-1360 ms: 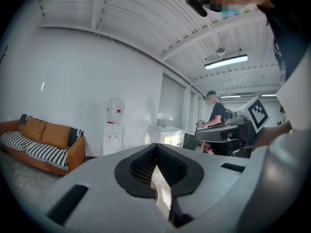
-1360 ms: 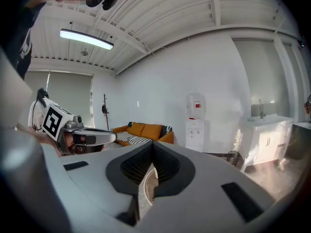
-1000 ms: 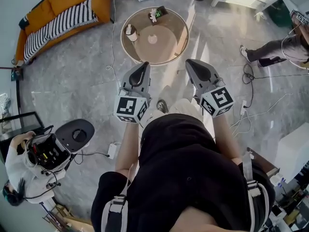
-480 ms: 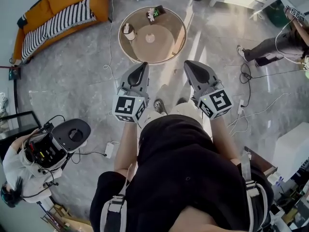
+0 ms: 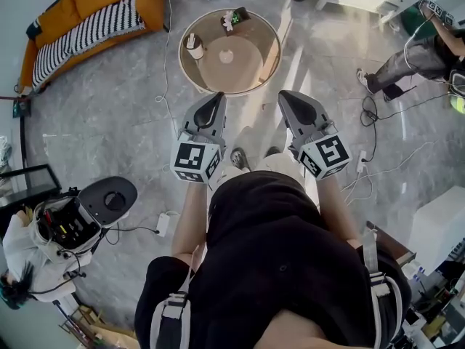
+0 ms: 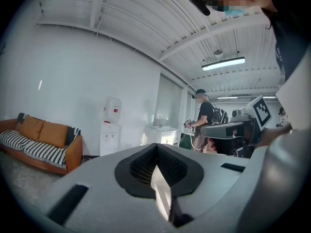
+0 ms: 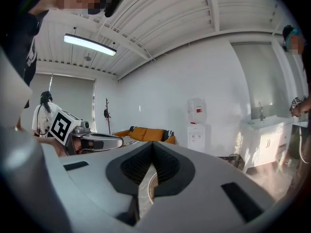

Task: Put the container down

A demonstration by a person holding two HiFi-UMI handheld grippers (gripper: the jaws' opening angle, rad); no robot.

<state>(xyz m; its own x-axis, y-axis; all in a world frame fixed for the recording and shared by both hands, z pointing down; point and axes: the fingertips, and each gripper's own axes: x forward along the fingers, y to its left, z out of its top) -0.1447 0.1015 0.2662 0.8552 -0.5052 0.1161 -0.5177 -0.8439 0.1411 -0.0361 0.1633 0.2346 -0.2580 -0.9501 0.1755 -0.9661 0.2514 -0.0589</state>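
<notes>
Bystander point(image 5: 403, 64) at far right is drifting toward the corner. Left gripper point(image 5: 217, 97) and right gripper point(image 5: 285, 94) are hanging with jaws together, carrying nothing. Small white cylindrical container point(image 5: 193, 48) is standing on round brown glass-topped table point(image 5: 253, 70), well apart from both. Probably light, rigid, tippy; gripping mid-wall is looking safest.

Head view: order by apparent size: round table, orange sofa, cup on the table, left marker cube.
Largest, too alike to rank: orange sofa, round table (sofa cut by the frame edge).
Next: left marker cube, though it's nearest the camera.
Smallest: cup.
</notes>
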